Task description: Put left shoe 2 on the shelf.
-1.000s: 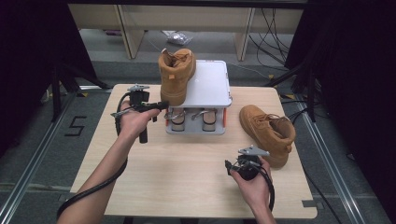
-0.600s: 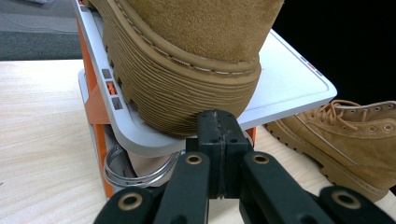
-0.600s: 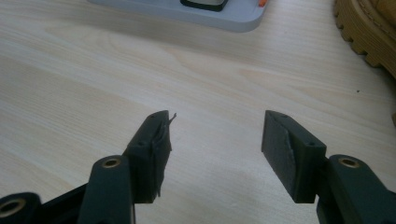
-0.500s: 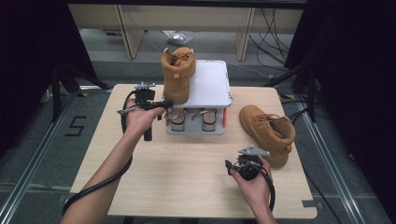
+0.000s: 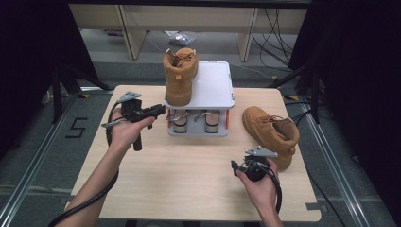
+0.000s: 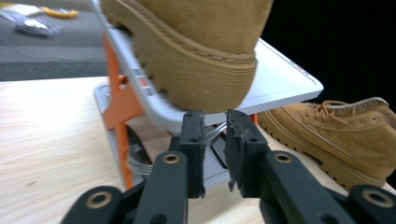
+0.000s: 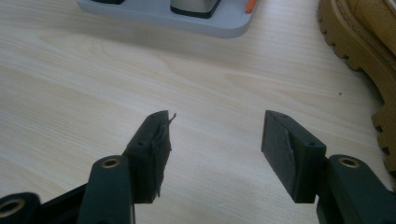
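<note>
Left gripper [image 5: 158, 110]: matte black jaws, flat faces, nearly closed with a narrow slit between them, nothing held. In the left gripper view the tips [image 6: 215, 120] sit just under the rack's [image 5: 215, 85] front edge, right below the heel of the upper boot [image 5: 179, 75]. Rack: pale grey, smooth plastic top with rounded corners and a raised rim, carried on orange side brackets [image 6: 116, 102]; grey base tray below with two round cylinders [image 5: 195, 122] and wire clips.

Upper boot: tan nubuck, matte and slightly fuzzy; thick sole of the same tan, ribbed welt with visible stitching [image 6: 201, 51]. It stands upright on the left half of the rack top, heel overhanging the edge toward the left gripper.

Right gripper [image 5: 235, 166]: jaws wide apart, empty, hovering low over bare table [image 5: 189, 179]. Torn, rough padding on the inner jaw faces [image 7: 161, 140]. Table: pale wood laminate with fine straight grain.

Second boot [image 5: 272, 135]: same tan nubuck, laced, brass-toned eyelets, deeply lugged sole [image 7: 359, 51]. It lies on the table just right of and ahead of the right gripper, well right of the rack. The rack's base edge [image 7: 177, 21] lies ahead of the right jaws.
</note>
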### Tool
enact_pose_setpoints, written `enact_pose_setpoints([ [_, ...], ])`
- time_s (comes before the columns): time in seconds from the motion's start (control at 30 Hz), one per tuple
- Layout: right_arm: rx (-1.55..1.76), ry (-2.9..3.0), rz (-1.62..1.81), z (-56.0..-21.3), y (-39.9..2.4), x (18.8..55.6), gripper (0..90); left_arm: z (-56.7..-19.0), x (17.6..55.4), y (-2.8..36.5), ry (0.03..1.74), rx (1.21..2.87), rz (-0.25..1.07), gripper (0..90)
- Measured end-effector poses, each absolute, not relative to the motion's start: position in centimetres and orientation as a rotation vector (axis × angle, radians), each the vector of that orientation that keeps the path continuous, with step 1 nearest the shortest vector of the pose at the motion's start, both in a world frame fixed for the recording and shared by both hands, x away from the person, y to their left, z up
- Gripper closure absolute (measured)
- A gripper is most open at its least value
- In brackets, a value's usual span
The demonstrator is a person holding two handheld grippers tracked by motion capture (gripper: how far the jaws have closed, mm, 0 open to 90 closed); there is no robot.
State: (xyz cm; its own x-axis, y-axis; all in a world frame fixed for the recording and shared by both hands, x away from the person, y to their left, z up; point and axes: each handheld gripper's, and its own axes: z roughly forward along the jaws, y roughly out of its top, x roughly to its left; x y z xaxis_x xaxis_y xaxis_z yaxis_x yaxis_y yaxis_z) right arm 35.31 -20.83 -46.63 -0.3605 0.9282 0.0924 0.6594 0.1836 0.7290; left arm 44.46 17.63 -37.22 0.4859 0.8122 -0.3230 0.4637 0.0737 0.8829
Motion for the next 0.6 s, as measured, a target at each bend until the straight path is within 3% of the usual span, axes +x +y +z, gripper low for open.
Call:
enact_pose_setpoints([
  [0.33,1.502,2.077,0.989,-46.4,-21.3,35.3,42.8,-39.6,43.0,19.6,1.157,1.558,0.459,55.7],
  [0.6,1.519,2.058,0.998,-46.1,-21.2,35.4,42.7,-41.4,42.0,20.5,1.193,1.565,0.451,52.0],
])
